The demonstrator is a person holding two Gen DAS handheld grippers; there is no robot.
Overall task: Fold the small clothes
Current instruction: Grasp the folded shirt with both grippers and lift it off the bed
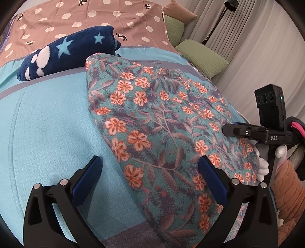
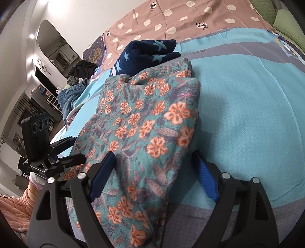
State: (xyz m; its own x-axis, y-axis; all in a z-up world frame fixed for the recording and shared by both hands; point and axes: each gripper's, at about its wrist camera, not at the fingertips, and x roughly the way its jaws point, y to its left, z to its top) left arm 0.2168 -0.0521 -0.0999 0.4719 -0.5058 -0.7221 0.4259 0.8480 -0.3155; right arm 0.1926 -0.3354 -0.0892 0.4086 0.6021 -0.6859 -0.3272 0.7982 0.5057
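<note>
A teal garment with orange flowers (image 1: 162,118) lies folded into a long strip on the light blue blanket (image 1: 47,124). My left gripper (image 1: 149,160) is open over the strip's near end. Its left finger rests on bare blanket and its right finger sits above the cloth. In the right wrist view, my right gripper (image 2: 153,154) is open astride the other end of the floral garment (image 2: 144,118). Its left pad is beside the fold and its right pad is clear of it. Each gripper shows in the other's view: the right gripper (image 1: 227,127), the left gripper (image 2: 78,148).
A folded navy garment with light blue stars (image 1: 72,51) lies just beyond the floral one. A brown polka-dot cover (image 1: 114,17) and green pillows (image 1: 202,55) are behind. A heap of loose clothes (image 2: 80,76) sits far left. A gloved hand and orange sleeve (image 1: 286,181) hold the right gripper.
</note>
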